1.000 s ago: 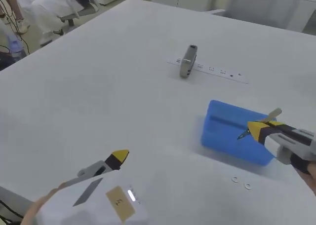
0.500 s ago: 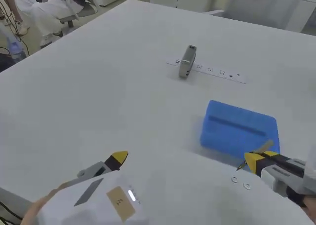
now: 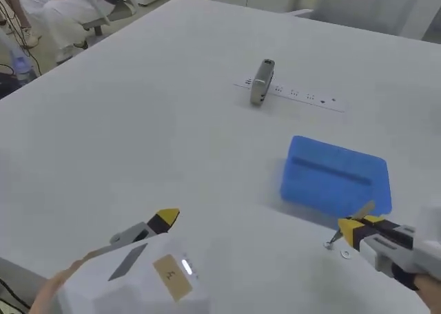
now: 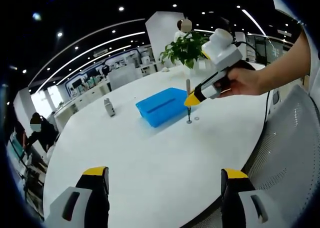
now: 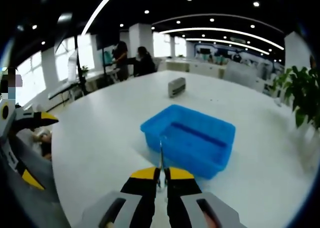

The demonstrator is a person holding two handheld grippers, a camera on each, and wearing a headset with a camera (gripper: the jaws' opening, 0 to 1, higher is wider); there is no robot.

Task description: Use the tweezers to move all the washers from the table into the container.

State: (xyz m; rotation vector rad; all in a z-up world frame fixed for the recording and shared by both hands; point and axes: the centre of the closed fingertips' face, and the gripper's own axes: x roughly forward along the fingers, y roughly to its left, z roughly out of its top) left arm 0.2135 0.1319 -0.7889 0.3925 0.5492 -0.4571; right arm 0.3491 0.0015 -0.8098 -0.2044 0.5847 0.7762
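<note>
The blue container stands on the white table, right of centre. Just in front of it my right gripper is shut on thin metal tweezers, whose tips reach down to the table beside a small washer. In the left gripper view the tweezers point straight down, with a washer next to their tip. The right gripper view has its jaws pressed on the tweezers in front of the container. My left gripper hovers open at the near left, holding nothing.
A silver device sits on a flat power strip at the back of the table. People sit beyond the table's far left edge. A mesh chair stands at the table's near side.
My right gripper with the tweezers has come off the container's top and dropped to the table in front of it, by the washers. The left gripper has stayed put.
</note>
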